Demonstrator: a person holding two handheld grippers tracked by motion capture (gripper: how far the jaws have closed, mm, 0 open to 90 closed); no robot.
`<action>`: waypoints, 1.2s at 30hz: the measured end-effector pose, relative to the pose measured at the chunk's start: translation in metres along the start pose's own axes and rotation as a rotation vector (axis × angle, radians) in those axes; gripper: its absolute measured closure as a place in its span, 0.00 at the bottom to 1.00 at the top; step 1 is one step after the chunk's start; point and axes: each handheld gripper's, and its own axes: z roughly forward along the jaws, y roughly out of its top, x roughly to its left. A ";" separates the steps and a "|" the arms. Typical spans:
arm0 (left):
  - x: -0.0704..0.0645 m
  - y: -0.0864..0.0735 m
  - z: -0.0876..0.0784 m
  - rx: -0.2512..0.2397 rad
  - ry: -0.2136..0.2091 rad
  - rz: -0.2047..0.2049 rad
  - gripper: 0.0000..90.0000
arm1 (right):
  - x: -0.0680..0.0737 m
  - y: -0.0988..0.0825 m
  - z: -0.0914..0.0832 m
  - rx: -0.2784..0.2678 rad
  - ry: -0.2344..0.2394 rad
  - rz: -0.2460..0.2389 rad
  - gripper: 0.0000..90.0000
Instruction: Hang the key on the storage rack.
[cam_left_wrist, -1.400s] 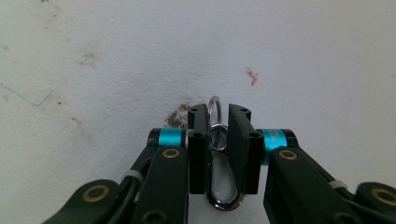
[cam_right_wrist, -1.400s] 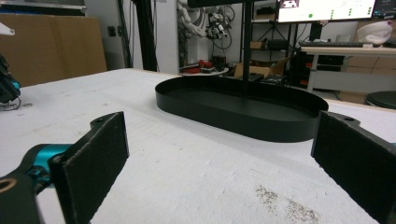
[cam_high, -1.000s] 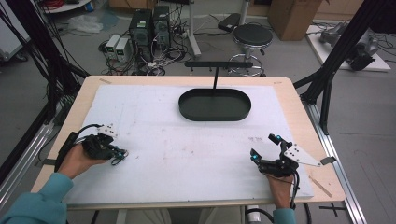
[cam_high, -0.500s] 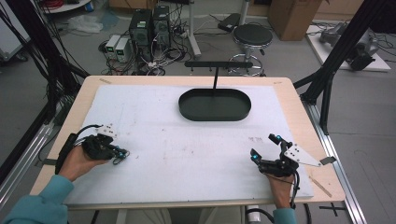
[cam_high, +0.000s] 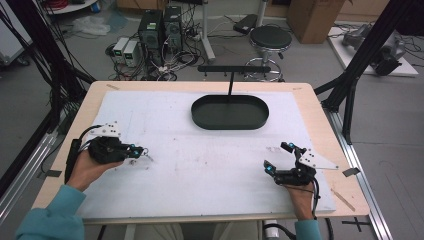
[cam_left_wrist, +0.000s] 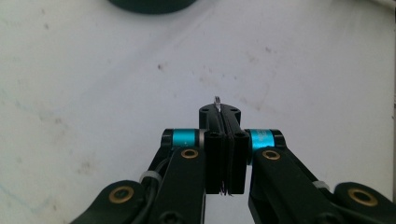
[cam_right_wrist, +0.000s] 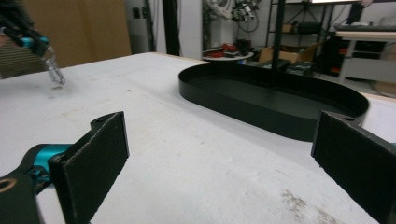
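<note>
My left gripper (cam_high: 140, 150) is at the left of the white mat, just above it, and is shut on a small silvery metal clip (cam_high: 147, 156). In the left gripper view the jaws are pressed together (cam_left_wrist: 223, 110), with the clip's thin tip (cam_left_wrist: 217, 101) poking out beyond them. The right gripper view shows the clip (cam_right_wrist: 54, 71) dangling from that gripper (cam_right_wrist: 29, 40) far off at the left. My right gripper (cam_high: 275, 156) rests at the mat's right front, wide open (cam_right_wrist: 229, 140), with nothing between its pads.
A black oval tray (cam_high: 200, 118) lies at the far middle of the mat, with an upright black T-stand (cam_high: 231, 75) behind it. The tray's rim (cam_right_wrist: 243, 109) is ahead of the right gripper. White mat (cam_high: 210, 165) lies between the hands.
The left gripper has lifted a little and shifted toward the mat's middle with the clip in its jaws. The right gripper has stayed put.
</note>
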 end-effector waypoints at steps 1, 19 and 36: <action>-0.001 0.004 0.002 -0.017 -0.006 0.001 0.98 | -0.001 0.002 0.001 0.006 0.008 -0.004 0.04; -0.017 0.074 0.035 -0.255 -0.167 0.060 0.98 | 0.003 0.079 0.034 0.014 0.252 -0.002 0.05; -0.022 0.099 0.067 -0.364 -0.290 0.096 0.98 | 0.009 0.130 0.094 0.089 0.507 -0.053 0.06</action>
